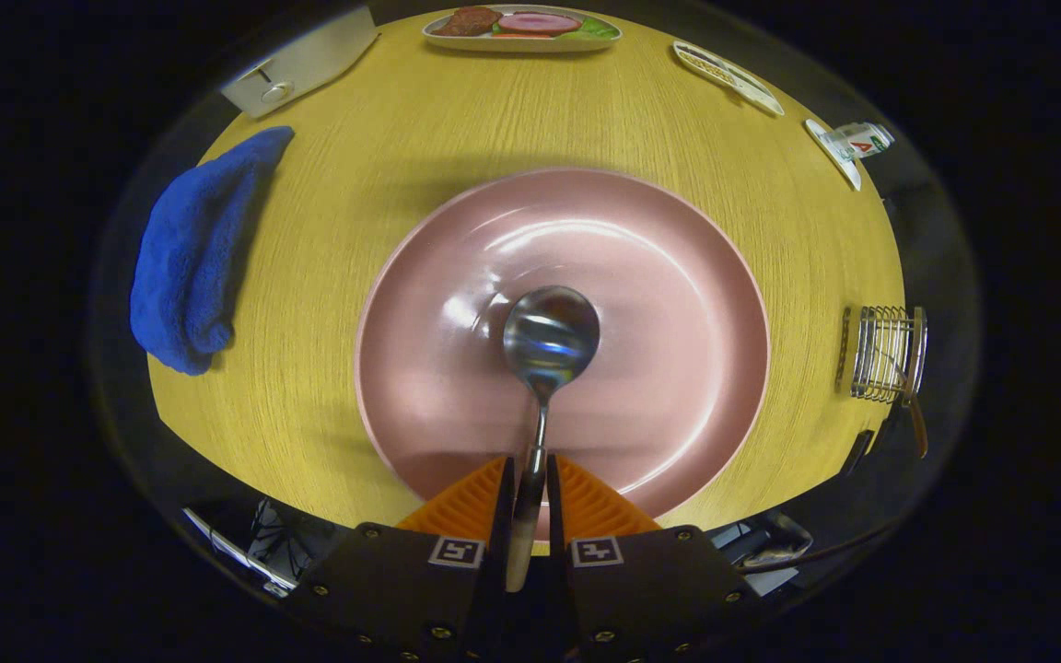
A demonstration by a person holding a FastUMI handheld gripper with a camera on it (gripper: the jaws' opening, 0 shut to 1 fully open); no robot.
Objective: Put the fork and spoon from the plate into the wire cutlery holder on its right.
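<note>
1. Your gripper (530,479) has its two fingers closed tight on the handle of the spoon (549,345), one finger pressing each side, with no gap left around the handle.
2. The spoon points straight ahead of the fingers, its bowl over the middle of the pink plate (457,387); you cannot tell whether the bowl touches the plate.
3. The plate sits in the middle of the round wooden table (494,120), reaching close to its near edge.
4. The wire cutlery holder (880,354) stands at the table's right edge, well apart from the plate, with a utensil handle leaning out of it.
5. A blue towel (194,253) lies crumpled by the left edge.
6. A tray of food (521,28) rests at the far edge.
</note>
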